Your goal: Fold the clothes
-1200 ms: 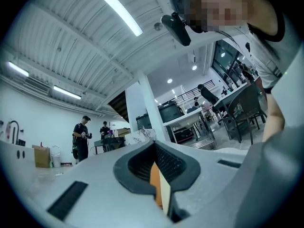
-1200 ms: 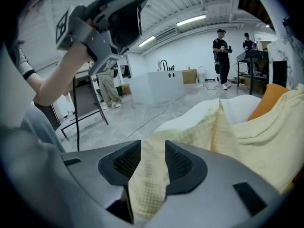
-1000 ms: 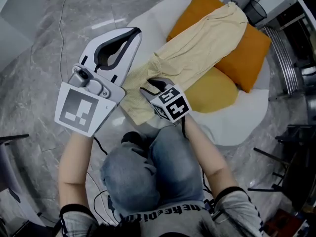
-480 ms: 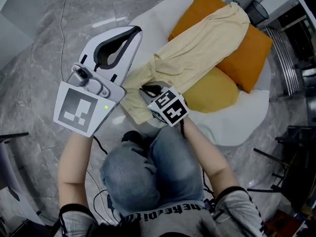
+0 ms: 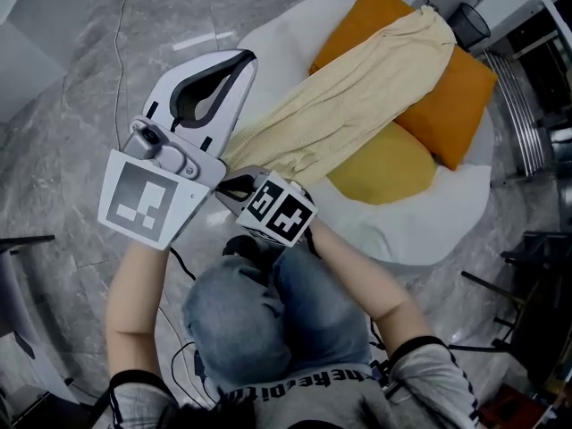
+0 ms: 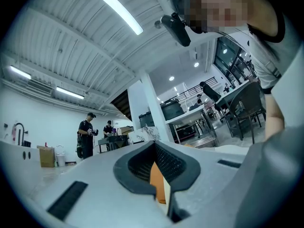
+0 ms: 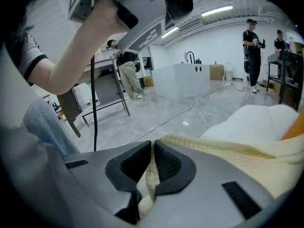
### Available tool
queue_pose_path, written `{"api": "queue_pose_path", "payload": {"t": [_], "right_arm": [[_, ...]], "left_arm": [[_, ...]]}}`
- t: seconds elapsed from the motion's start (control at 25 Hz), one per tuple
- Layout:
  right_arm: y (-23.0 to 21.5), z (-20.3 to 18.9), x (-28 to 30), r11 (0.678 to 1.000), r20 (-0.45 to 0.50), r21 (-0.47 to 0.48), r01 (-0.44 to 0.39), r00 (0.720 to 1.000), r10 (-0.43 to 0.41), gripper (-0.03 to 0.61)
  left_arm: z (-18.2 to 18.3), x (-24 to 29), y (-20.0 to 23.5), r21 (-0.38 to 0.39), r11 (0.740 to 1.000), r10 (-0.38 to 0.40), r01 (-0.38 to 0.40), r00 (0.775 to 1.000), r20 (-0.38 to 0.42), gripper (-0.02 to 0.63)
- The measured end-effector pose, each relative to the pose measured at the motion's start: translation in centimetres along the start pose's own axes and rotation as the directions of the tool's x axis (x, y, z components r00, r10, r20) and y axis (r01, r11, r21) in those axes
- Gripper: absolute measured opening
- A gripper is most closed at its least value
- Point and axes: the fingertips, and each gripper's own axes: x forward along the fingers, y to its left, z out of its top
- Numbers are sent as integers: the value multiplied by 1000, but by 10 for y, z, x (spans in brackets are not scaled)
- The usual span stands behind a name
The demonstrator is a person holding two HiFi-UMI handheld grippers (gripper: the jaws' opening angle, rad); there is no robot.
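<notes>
1. The pale yellow garment (image 5: 357, 105) lies stretched across an orange cushion (image 5: 460, 83) and a mustard cushion (image 5: 384, 168) on a white padded seat (image 5: 429, 226). Its near end reaches toward the person.
2. That near edge runs straight into the right gripper (image 5: 232, 186), whose jaws have just closed and now pinch a fold of the cloth.
3. The fold probably goes best if the pinch stays firm and the edge is carried over evenly, so the layers line up.
4. The left gripper (image 5: 243, 58) is held up just left of the garment, jaws together on nothing.
</notes>
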Motion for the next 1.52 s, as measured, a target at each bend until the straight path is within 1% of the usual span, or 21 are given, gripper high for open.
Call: {"api": "queue_pose_path", "payload": {"t": [0.2,0.32,0.4,0.48,0.52,0.6,0.68,0.76,0.88,0.96,1.08,1.16,1.24,1.32,1.44,1.48,1.52], "right_arm": [[2,5,28,999,-11,33,-21,1000,21,26],[-5,-4,45,999,-40,36,-2,999,3,28],[-8,-9,52,999,-40,41,4,999,-2,34],[-6,-8,52,998,-16,57,-23,1000,24,78],[-3,-6,49,997,0,63,-38,999,38,110],[2,0,39,997,29,61,-52,998,51,124],[1,1,24,997,52,56,-48,998,45,124],[-6,0,3,998,74,63,-21,997,16,124],[-32,-12,-34,993,93,92,71,992,-80,124],[-51,-30,-57,981,80,132,140,985,-151,124],[-72,-63,-81,957,39,206,205,975,-217,124],[-80,-83,-91,942,10,243,234,970,-243,124],[-85,-98,-93,929,-7,276,246,967,-254,124],[-89,-106,-88,922,-19,300,246,968,-252,130],[-95,-115,-76,915,-49,309,258,965,-256,129],[-96,-116,-74,916,-58,303,263,964,-258,102],[-96,-118,-73,919,-66,291,266,964,-258,23]], "left_arm": [[-2,1,0,0,1000,3,-3,1000,-7,3],[-4,2,-1,0,1000,4,-4,1000,-10,3],[-5,2,-2,-2,1000,5,-5,1000,-11,3],[-6,1,-3,-3,1000,3,-4,1000,-13,3],[-7,1,-3,-2,1000,3,-3,1000,-16,3],[-7,0,-2,-2,1000,5,-5,1000,-18,3],[-6,0,-3,-2,1000,7,-7,1000,-15,3],[-5,1,-5,2,1000,6,-6,1000,-13,3],[-2,5,-7,2,1000,2,-2,1000,-9,3],[-1,6,-10,1,1000,-3,3,1000,-5,3],[0,9,-15,1,1000,-13,13,1000,-6,3],[-1,11,-18,2,1000,-20,20,1000,-9,3],[-1,13,-22,2,1000,-26,26,1000,-11,3],[-2,15,-25,0,999,-32,32,999,-12,3],[-2,18,-30,2,999,-40,40,999,-15,3],[-1,18,-31,3,999,-42,42,999,-16,3],[-1,19,-32,3,999,-43,43,999,-16,3]]}}
